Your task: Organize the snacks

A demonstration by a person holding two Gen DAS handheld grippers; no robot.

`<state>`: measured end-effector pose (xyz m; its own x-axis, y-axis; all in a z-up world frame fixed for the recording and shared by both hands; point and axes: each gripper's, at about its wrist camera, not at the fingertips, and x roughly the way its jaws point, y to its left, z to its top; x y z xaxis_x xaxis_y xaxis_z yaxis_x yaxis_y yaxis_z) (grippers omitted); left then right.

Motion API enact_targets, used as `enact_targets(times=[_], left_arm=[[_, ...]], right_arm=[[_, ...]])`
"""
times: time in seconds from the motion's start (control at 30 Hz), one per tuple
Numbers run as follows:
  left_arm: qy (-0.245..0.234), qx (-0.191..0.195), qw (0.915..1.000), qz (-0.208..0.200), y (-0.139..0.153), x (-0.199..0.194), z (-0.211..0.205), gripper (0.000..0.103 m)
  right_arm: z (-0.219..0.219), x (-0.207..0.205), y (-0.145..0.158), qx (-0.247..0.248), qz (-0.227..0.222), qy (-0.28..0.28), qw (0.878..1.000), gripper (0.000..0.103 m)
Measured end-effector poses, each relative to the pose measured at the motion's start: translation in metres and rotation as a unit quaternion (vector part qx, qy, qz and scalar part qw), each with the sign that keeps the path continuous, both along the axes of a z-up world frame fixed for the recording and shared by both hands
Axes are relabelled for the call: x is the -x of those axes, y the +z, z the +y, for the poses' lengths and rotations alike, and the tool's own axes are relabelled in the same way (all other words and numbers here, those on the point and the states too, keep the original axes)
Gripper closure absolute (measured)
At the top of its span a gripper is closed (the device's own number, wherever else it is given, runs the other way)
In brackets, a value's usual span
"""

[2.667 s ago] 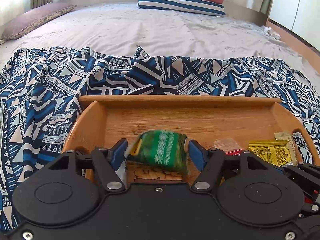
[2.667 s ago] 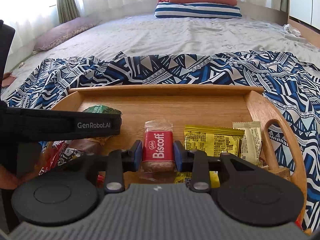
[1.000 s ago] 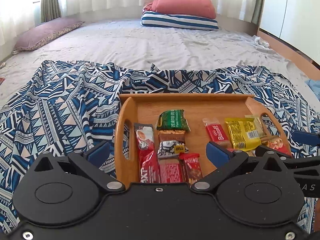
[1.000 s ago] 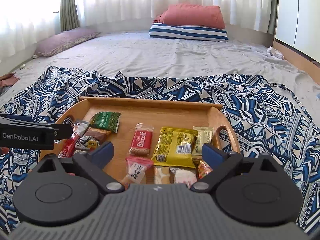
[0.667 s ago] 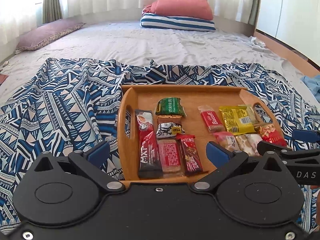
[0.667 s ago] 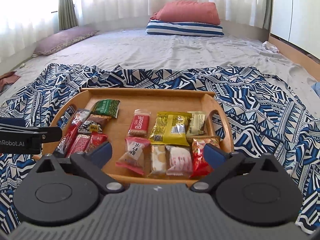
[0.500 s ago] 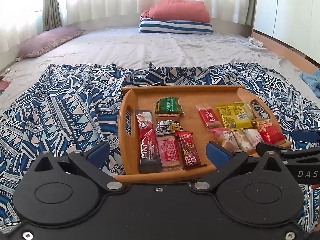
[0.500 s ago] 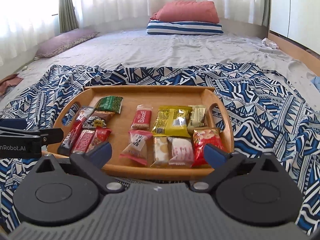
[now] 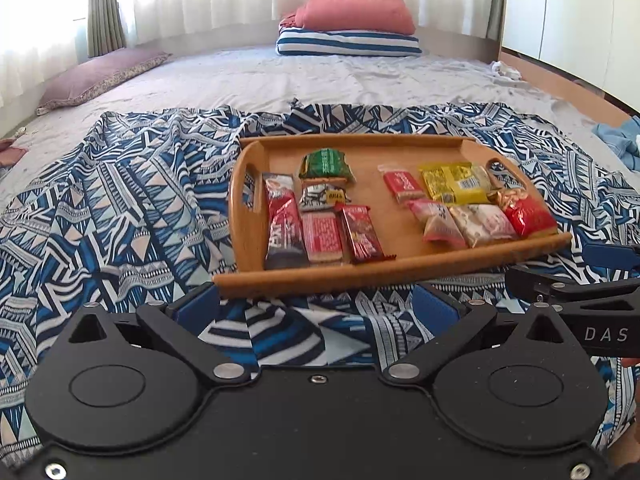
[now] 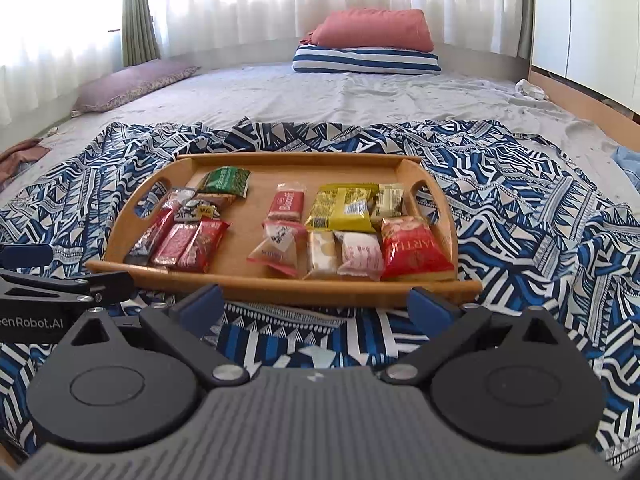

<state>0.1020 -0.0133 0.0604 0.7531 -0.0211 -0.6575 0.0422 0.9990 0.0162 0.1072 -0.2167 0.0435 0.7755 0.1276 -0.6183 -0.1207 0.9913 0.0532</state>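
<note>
A wooden tray [image 9: 400,270] [image 10: 280,290] lies on a blue patterned cloth [image 9: 120,208] on the bed. Several snack packets lie in it in two groups. On its left are a green packet [image 9: 326,163] [image 10: 226,180] and red bars [image 9: 322,232]. On its right are a red Biscoff packet [image 10: 286,204] [image 9: 402,184], a yellow packet [image 10: 340,206] and a red bag [image 10: 412,250]. My left gripper [image 9: 316,306] is open and empty, short of the tray's near edge. My right gripper [image 10: 314,300] is likewise open and empty in front of the tray.
The bed stretches beyond the tray, with a striped pillow [image 10: 366,60] and a pink cushion [image 10: 376,30] at the far end and a mauve pillow [image 9: 102,78] at the left. A wooden bed edge [image 9: 568,80] and white cupboards run along the right.
Both grippers let go of their packets, the green one and the Biscoff, and opened. They have since drawn back from the tray, so the whole tray now shows.
</note>
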Motion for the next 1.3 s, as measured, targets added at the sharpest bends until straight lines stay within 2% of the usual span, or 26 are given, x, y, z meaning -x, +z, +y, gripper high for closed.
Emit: enact_targets(times=[0.33, 0.8, 1.3], left_arm=[[0.01, -0.001, 0.9998, 0.018, -0.016, 0.013, -0.003, 0.0], [0.021, 0.0, 0.9998, -0.006, 0.001, 0.048, -0.001, 0.0], [0.047, -0.008, 0.9988, 0.011, -0.052, 0.036, 0.008, 0.0]], right_arm=[[-0.003, 0.016, -0.024, 0.012, 0.008, -0.01, 1.0, 0.0], [-0.014, 0.042, -0.021, 0.001, -0.004, -0.018, 1.0, 0.0], [-0.007, 0.036, -0.059, 0.016, 0.02, -0.038, 0.999, 0.0]])
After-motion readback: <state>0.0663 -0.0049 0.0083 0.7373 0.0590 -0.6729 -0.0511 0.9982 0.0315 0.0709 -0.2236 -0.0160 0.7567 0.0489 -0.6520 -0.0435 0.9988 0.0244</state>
